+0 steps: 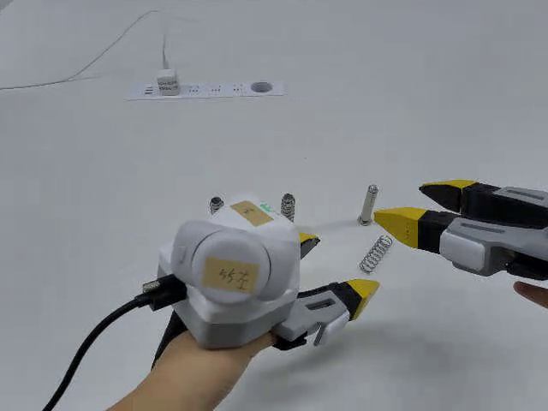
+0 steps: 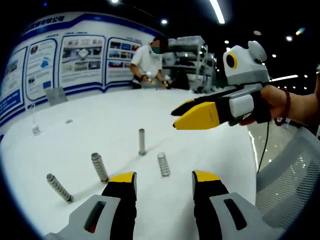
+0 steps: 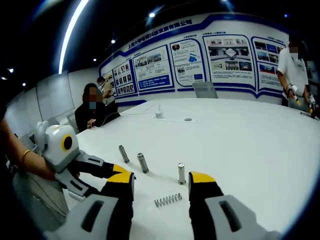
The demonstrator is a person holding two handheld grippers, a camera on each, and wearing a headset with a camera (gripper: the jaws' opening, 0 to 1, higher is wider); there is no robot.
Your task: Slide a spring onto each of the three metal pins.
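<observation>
In the head view the left gripper (image 1: 337,262) sits low in the centre, jaws parted and empty. The right gripper (image 1: 398,200) comes in from the right edge, also spread wide with nothing between its jaws. Right of centre, the loose spring (image 1: 376,253) lies flat on the table (image 1: 128,214), just below the bare pin (image 1: 369,204), which stands upright. Left of that pin stand a sprung pin (image 1: 288,205) and a second sprung pin (image 1: 217,204), both partly hidden behind the left gripper.
</observation>
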